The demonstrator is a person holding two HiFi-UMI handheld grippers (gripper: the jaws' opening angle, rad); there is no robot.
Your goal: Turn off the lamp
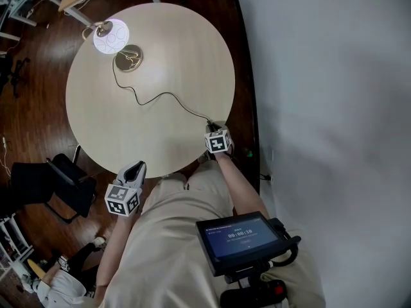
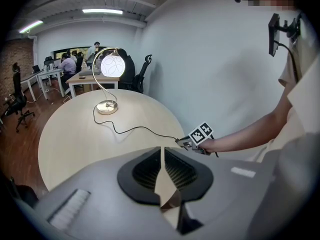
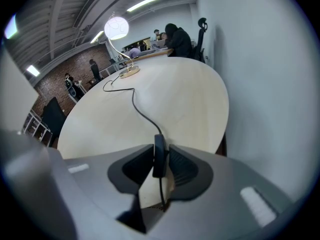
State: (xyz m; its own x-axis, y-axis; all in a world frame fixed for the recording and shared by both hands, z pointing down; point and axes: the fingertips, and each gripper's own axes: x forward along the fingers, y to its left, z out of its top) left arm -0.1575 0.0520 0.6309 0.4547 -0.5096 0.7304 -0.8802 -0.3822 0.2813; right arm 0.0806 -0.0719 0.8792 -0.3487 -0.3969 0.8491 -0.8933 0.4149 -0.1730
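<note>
The lamp stands lit at the far left of the round table (image 1: 186, 37), its white globe shade (image 1: 110, 36) glowing above a brass base (image 1: 130, 58). Its black cord (image 1: 160, 96) snakes across the top to the near right edge. There my right gripper (image 1: 211, 127) is shut on the cord's black inline switch (image 3: 160, 156), which stands upright between the pads. My left gripper (image 1: 135, 169) hovers at the table's near edge, shut and holding nothing. From the left gripper view I see the lit shade (image 2: 112, 65), the cord (image 2: 135, 130) and the right gripper (image 2: 184, 143).
A white wall (image 1: 334, 76) runs close along the table's right side. A black chair (image 1: 58, 185) sits at the near left on the wood floor. A screen device (image 1: 241, 236) hangs at my chest. Desks with people (image 2: 65, 64) fill the background.
</note>
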